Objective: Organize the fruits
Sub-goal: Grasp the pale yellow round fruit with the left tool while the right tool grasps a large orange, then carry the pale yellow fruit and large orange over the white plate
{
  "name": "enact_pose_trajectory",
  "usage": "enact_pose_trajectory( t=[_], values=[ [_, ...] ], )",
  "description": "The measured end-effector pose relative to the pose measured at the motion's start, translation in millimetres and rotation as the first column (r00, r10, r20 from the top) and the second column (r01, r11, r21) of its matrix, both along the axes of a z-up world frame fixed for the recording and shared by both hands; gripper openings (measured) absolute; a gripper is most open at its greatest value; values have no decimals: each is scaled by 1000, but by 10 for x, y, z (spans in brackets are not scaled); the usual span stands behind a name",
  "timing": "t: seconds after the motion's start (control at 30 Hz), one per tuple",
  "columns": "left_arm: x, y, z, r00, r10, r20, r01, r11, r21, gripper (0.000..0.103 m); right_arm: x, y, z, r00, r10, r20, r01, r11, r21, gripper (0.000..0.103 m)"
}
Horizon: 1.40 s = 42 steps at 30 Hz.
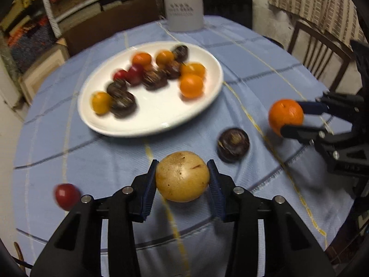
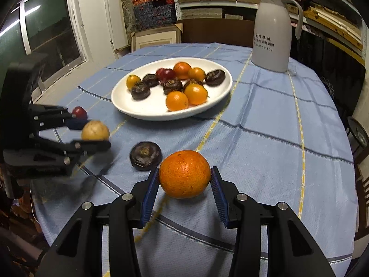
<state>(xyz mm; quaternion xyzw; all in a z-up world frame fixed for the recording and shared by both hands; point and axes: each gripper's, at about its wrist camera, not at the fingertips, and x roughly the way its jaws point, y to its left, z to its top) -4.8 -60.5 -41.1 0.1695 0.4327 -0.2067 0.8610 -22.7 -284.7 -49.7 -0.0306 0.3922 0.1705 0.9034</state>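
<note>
Fingers of my left gripper [image 1: 182, 181] clamp the yellow fruit [image 1: 182, 176]; my right gripper [image 2: 185, 180] clamps the orange [image 2: 184, 173]; plate [image 1: 129, 124] at eleven o'clock.

A round table under a blue checked cloth [image 2: 265, 138] bears a white plate [image 2: 147, 108], white jug [image 2: 272, 34], dark fruit [image 2: 145, 155] and red fruit [image 1: 66, 195]

**Around the table**

A blue checked tablecloth [image 2: 265, 138] is spread over the table. A white jug [image 2: 273, 30] is stood at its far edge. Shelves [image 1: 76, 7], a window [image 2: 46, 30] and a chair [image 1: 322, 46] are seen beyond.
</note>
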Motion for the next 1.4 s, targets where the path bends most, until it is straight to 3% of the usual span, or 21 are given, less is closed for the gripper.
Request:
enact_pose_trajectory(
  t=[0.27,0.43,1.4],
  values=[
    [239,79,412,991,80,110,-80,997,0,41,35,180,352,996,34,85,-37,999,31,45],
    [428,179,533,985,128,119,-124,992,-36,41,133,256,525,991,44,123,-51,997,51,46],
    [1290,85,258,980,187,72,-186,982,-20,41,1291,415,550,996,-13,87,2,991,131,46]
  ],
)
